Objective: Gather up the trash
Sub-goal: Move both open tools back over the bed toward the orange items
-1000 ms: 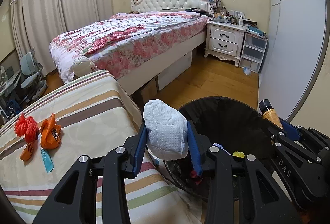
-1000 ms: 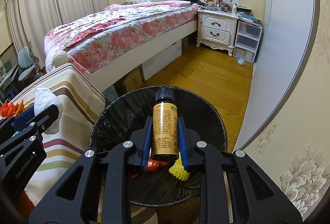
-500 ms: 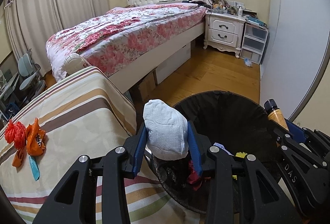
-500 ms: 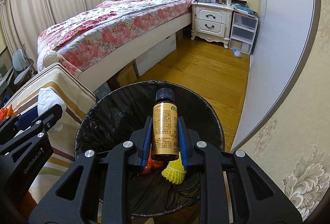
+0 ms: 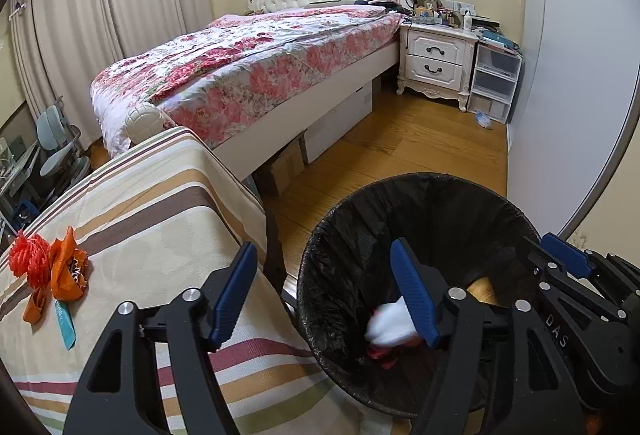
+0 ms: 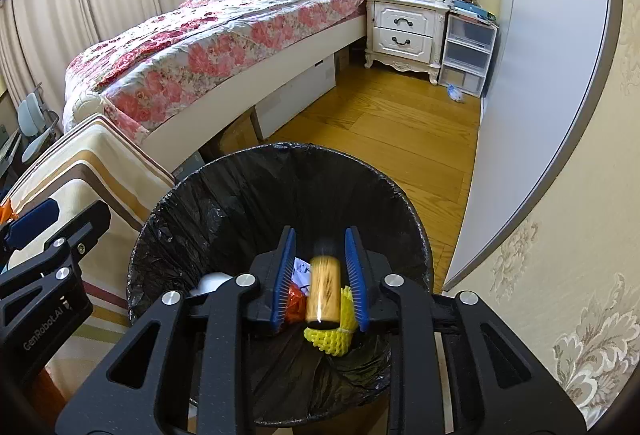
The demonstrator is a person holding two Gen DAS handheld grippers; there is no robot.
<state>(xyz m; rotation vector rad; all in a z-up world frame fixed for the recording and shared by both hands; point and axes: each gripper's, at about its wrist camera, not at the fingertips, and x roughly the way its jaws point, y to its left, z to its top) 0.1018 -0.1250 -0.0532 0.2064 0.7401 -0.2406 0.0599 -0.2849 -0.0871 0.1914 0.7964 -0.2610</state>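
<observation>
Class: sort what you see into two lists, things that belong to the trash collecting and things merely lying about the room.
Job: trash bin; white wad; bottle; orange scraps; left gripper, right gripper, both opening.

Lying about: bed; nightstand; drawer unit.

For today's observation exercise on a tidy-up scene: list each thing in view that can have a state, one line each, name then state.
left gripper: jaws opening, nothing between them
right gripper: jaws opening, bottle between them, blurred
white tissue wad: blurred, loose inside the bin
amber bottle: blurred, over the bin
trash bin: open, black liner, partly filled
orange wrappers: lying on the striped cloth
nightstand drawers: shut
</observation>
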